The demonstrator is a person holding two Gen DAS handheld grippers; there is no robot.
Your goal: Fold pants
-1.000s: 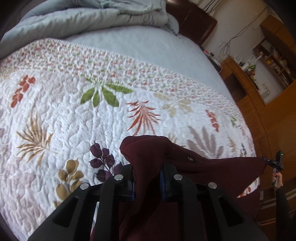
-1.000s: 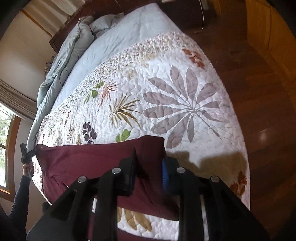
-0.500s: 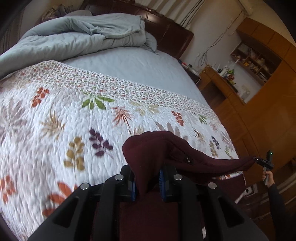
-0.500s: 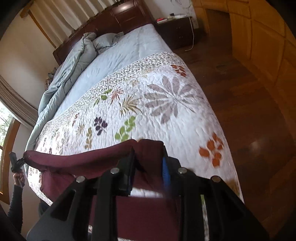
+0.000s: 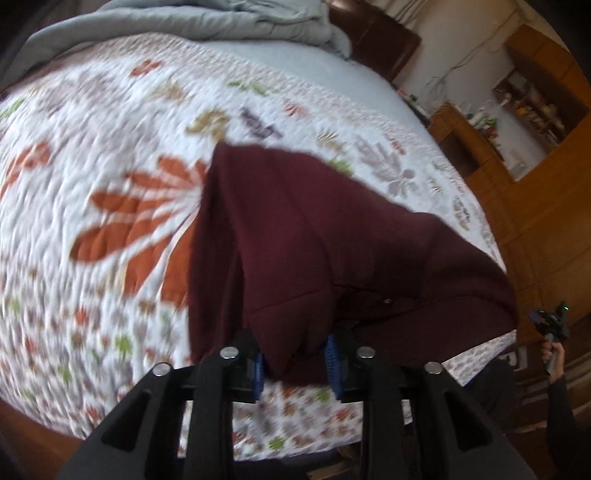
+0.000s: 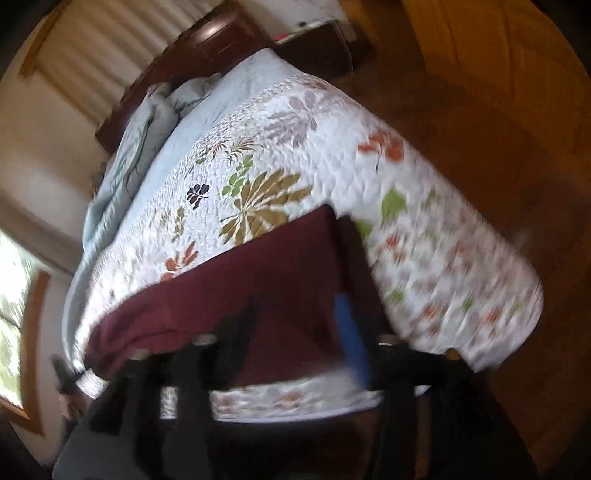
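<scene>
Dark maroon pants [image 5: 332, 229] lie spread across the floral quilt [image 5: 110, 147] near the bed's near edge. One corner of them sits between the blue pads [image 5: 258, 365] of my left gripper [image 5: 295, 360], whose jaws are opening and stand a little apart from the cloth. In the blurred right wrist view, the pants [image 6: 221, 295] reach between the fingers of my right gripper [image 6: 295, 332]. Its jaws are opening wide and the blue pad [image 6: 351, 332] stands clear of the fabric. A hand holds the right gripper [image 5: 550, 321] at the pants' far end in the left wrist view.
A rumpled grey-blue duvet [image 5: 221, 22] and dark headboard [image 5: 373, 40] lie at the bed's far end. Wooden cabinets and shelves [image 5: 535, 103] stand on the right. Wooden floor [image 6: 480, 129] runs beside the bed. A window [image 6: 14, 314] is on the left.
Both grippers drew back toward the bed's near edge, carrying the pants' edge with them. The cloth, earlier stretched taut above the quilt, now lies on it. Both pairs of jaws have widened.
</scene>
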